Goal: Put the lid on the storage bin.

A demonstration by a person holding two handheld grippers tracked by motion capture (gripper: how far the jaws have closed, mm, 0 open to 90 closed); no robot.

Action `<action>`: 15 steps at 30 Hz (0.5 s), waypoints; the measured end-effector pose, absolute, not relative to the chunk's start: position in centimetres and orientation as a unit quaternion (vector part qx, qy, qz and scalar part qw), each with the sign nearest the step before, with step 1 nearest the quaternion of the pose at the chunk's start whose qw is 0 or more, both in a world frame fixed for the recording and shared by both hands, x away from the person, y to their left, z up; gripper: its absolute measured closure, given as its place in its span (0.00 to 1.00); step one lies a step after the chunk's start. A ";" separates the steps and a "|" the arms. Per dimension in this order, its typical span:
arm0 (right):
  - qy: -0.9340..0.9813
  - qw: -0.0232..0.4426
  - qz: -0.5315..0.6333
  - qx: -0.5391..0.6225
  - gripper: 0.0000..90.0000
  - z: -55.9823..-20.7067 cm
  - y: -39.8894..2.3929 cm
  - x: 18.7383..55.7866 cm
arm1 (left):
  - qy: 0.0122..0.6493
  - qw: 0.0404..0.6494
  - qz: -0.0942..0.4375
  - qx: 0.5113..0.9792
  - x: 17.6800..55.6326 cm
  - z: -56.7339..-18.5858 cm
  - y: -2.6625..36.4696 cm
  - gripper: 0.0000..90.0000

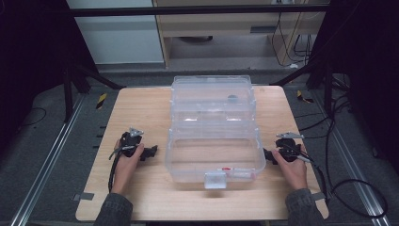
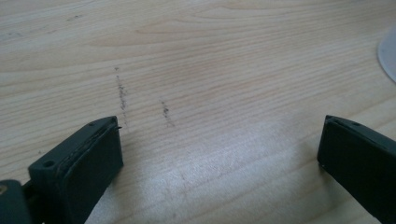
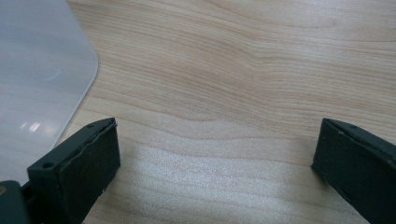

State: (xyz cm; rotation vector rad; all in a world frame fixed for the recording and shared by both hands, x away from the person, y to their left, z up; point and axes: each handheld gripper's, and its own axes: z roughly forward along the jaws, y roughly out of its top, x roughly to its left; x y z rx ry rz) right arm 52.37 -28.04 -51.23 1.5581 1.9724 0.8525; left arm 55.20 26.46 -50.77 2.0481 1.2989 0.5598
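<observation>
You have one clear plastic box (image 1: 214,141) lying open in the middle of the wooden table (image 1: 141,108), see-through, with its lid folded back and a latch at the near edge. Your two grippers sit either side of it: the left gripper (image 1: 151,151) and the right gripper (image 1: 268,154), each with jaws wide apart and nothing between them.

One clear plastic storage box (image 1: 214,141), lid raised, is seen on one wooden table (image 1: 141,108). Two hand-held grippers, left (image 1: 151,151) and right (image 1: 269,155), are counted, with four black jaws set wide.
</observation>
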 end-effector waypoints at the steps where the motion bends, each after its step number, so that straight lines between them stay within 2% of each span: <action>1: 0.722 0.241 0.312 0.569 0.01 -51.2 -28.1 52.3 | 0.492 0.319 0.210 0.782 55.1 -50.7 26.5 0.00; 4: 0.725 0.240 0.316 0.563 0.02 -51.2 -28.2 52.2 | 0.487 0.317 0.205 0.788 54.9 -50.5 26.3 0.04; 10: 0.733 0.239 0.327 0.546 0.11 -51.1 -28.7 51.6 | 0.451 0.320 0.217 0.804 53.8 -49.1 25.4 0.05; 15: 0.753 0.260 0.293 0.528 0.16 -50.1 -28.7 50.5 | 0.425 0.322 0.209 0.820 52.0 -47.8 25.3 0.05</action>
